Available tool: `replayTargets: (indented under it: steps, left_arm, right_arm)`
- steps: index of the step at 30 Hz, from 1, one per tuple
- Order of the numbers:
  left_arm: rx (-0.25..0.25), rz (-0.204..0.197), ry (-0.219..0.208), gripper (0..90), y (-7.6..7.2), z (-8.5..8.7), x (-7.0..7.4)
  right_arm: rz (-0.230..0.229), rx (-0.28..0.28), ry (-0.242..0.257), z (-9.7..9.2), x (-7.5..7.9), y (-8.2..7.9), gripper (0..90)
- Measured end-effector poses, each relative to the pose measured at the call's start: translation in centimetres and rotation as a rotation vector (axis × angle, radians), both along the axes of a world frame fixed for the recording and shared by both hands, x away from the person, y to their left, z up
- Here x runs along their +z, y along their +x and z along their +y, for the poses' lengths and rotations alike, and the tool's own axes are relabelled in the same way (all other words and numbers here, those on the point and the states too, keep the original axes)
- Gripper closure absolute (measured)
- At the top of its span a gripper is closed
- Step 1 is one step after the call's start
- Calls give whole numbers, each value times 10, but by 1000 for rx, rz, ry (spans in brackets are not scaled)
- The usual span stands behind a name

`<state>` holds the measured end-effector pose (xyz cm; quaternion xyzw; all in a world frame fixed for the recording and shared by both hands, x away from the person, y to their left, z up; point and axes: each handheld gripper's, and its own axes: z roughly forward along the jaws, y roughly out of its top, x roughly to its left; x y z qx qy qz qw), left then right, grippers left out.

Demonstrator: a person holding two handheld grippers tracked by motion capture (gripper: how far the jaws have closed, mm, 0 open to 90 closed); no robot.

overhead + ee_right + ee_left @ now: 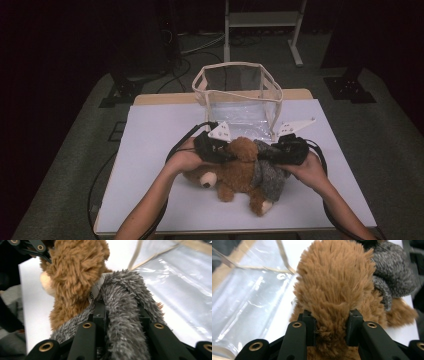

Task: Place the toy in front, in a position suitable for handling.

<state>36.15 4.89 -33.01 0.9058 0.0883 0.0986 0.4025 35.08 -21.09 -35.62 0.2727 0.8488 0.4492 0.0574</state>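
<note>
Left side first: left gripper, black and boxy with a pale three-cornered plate on top, clamped tight on a fat tuft of shaggy brown plush. In the left gripper view, both black pads sunk into the fur, squeezing it narrow between them. No earlier shot, so just the grip as is.

Middle: teddy bear lying on the white table, near the front edge, muzzle pale and round with a dark nose, brown pile long and fluffy. Grey knit sweater on its body, speckled and fuzzy, softer-looking than the fur.

Right: right gripper pinched on a thick fold of that grey knit, jaws close together with the fabric bunched between.

Behind the bear, just beyond both grippers: clear plastic bag, boxy and standing open, glossy crinkled walls, beige trim along the rim.
</note>
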Motion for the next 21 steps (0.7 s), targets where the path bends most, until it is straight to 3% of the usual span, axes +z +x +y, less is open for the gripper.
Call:
replayTargets:
  steps: [5,10,14,18,21]
  left_arm:
    - [42,-46,-81,687,4,-7,19]
    - [72,-116,-120,679,-1,-10,35]
    - [40,-117,-130,648,-11,-8,18]
    - [-13,-103,-106,619,-25,-3,-7]
    - [-41,-69,-103,600,-34,2,-25]
  right_arm:
    - [-39,-28,-14,-11,23,11,695]
    - [-91,-56,-11,-18,44,15,694]
    - [-106,-45,-17,-16,49,13,694]
    - [-72,-14,-26,-9,39,15,694]
    - [-42,9,-52,-1,29,18,694]
